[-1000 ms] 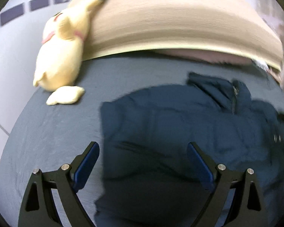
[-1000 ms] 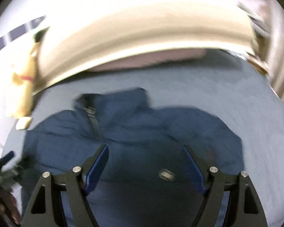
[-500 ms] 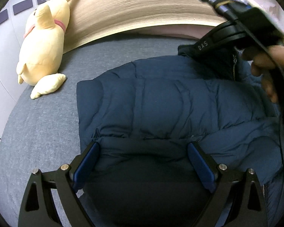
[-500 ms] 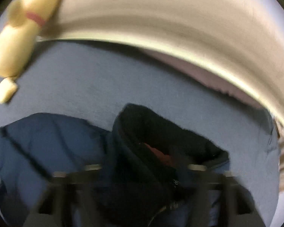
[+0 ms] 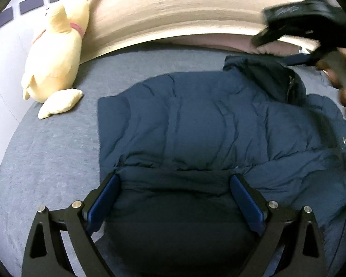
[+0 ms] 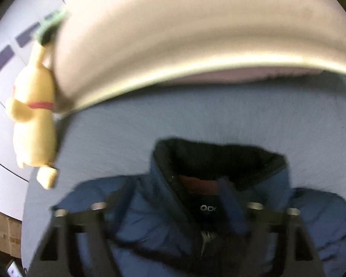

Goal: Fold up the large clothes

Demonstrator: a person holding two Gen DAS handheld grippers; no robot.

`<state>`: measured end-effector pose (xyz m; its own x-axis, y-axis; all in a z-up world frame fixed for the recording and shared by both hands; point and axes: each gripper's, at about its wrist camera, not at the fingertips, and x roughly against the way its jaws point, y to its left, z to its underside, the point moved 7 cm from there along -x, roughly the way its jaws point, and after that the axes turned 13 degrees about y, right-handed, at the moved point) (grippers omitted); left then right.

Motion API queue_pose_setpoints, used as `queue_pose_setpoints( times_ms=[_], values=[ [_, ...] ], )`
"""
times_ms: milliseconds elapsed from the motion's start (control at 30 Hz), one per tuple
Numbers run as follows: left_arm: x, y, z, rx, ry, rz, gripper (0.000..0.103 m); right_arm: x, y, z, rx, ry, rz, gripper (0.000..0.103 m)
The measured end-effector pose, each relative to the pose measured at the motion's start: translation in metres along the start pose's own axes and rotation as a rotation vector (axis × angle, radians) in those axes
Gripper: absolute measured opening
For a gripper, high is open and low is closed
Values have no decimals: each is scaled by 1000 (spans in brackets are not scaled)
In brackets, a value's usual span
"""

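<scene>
Nothing in either view serves as a container; everything lies loose on a bed [image 5: 46,161] with a grey sheet.

In the left wrist view, a yellow plush toy [image 5: 55,53] lies at upper left, leaning against the beige headboard [image 5: 173,16] that curves across the top. The navy puffer jacket [image 5: 196,127] fills the centre and right of the frame, spread on the sheet with its collar [image 5: 265,73] at upper right and its folded-in edge straight along the left. The left hand-held gripper [image 5: 174,198] sits at the bottom centre with its jaws spread wide, one blue pad at either side of the jacket's lower part; the pads are level with the fabric but do not pinch it, so it is released. At upper right the right hand-held gripper [image 5: 306,30] appears blurred above the collar, with a hand [image 5: 343,80] on its grip.

In the right wrist view, much blurred, the toy [image 6: 32,120] hangs at the left edge, the headboard [image 6: 196,34] arcs over the top, and the jacket [image 6: 163,219] fills the bottom, its dark-lined collar [image 6: 219,159] standing open at centre. The right hand-held gripper [image 6: 177,210] is smeared by motion; its jaws are opening above the collar area, and I cannot tell whether fabric is between them.
</scene>
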<state>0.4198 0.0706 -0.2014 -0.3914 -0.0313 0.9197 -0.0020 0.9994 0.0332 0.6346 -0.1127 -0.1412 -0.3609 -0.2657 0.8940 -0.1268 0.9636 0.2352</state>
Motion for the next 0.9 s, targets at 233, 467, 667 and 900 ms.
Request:
queue_pose_setpoints(
  times_ms=[233, 467, 667, 900],
  values=[
    [9, 6, 2, 45, -2, -27, 97, 29, -16, 48, 53, -24, -13, 82],
    [1, 3, 7, 40, 14, -31, 98, -31, -68, 37, -126, 105, -20, 82],
    [-1, 5, 7, 27, 18, -11, 99, -51, -71, 27, -153, 148, 14, 83],
    [55, 33, 17, 28, -59, 29, 99, 60, -82, 73, -105, 12, -72, 84]
  ],
)
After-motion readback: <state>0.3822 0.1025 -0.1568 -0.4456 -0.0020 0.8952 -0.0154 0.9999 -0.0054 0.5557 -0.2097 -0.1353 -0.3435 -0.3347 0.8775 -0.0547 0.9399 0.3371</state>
